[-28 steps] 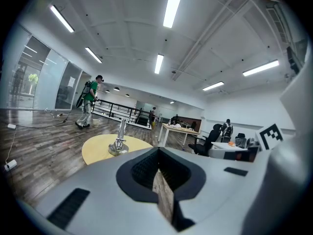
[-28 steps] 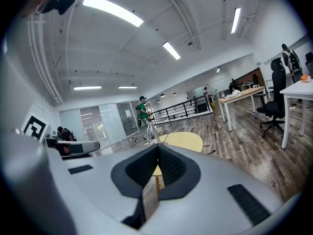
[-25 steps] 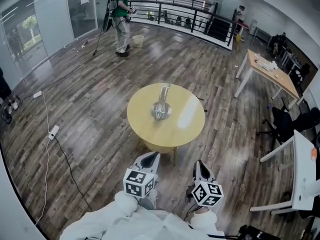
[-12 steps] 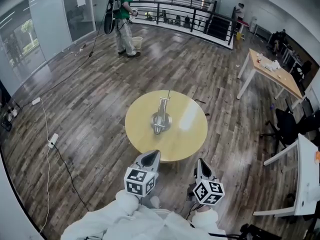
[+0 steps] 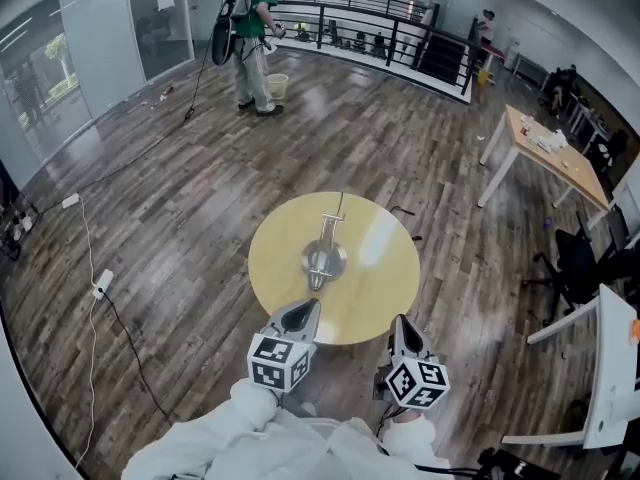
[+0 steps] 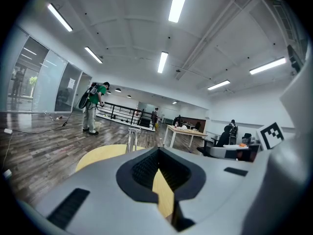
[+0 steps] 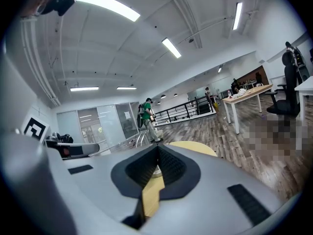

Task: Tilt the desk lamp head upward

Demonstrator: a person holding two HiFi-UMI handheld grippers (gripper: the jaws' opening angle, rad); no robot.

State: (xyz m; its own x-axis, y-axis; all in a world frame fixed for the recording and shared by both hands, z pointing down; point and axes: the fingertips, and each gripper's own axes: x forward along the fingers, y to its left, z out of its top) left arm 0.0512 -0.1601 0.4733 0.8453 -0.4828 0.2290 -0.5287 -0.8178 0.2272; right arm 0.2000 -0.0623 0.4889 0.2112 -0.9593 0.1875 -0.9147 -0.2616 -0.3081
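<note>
Your left gripper [image 5: 303, 313] and right gripper [image 5: 399, 330] were both shut, holding nothing, just short of the yellow round table [image 5: 392, 290]. The desk lamp [image 5: 324, 254] sat mid-table, untouched. You needed one opened up before reaching its head.

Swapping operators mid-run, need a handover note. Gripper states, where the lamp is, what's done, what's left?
Left gripper: shut, empty, by the near edge of the round table.
Right gripper: shut, empty, alongside the left.
Desk lamp: stands mid-table, ahead of both grippers, nothing touching it.
Done: nothing on the lamp yet.
Left: reach in, open one gripper, take the lamp's head and tilt it upward. Steadying the base with the other gripper is probably wise.
</note>
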